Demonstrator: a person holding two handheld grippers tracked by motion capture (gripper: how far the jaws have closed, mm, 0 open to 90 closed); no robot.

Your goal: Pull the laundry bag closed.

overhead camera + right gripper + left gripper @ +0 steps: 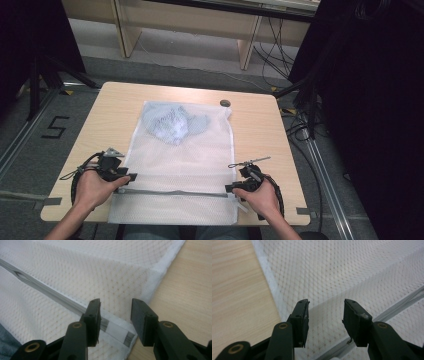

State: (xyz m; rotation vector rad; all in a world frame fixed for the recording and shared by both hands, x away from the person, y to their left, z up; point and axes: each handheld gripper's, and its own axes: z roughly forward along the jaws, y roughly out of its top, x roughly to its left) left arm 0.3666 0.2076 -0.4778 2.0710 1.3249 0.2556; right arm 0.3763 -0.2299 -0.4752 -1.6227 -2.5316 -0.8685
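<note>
A white mesh laundry bag [180,165] lies flat down the middle of the light wooden table [260,135], its near end hanging just over the near edge. Inside it, toward the far end, sits a crumpled pale blue garment [172,122]. A grey zipper line [175,191] runs across the bag close to the near edge.

My left gripper [131,177] rests at the bag's left border, beside the zipper's left end. In the left gripper view its jaws are spread apart over the mesh, nothing between them, with the zipper [392,310] slanting past on the right. My left hand [92,187] wraps the handle.

My right gripper [229,188] sits at the bag's right border, by the zipper's right end. In the right gripper view its jaws stand apart too, the zipper's end tab [117,331] lying just under the gap. My right hand [260,195] holds it.

A small dark round disc [225,103] lies near the table's far edge, just beyond the bag's far right corner. The floor around is grey, with a "5" marked [55,126] at left, black cables [300,125] at right, and pale wooden furniture legs [127,30] beyond.
</note>
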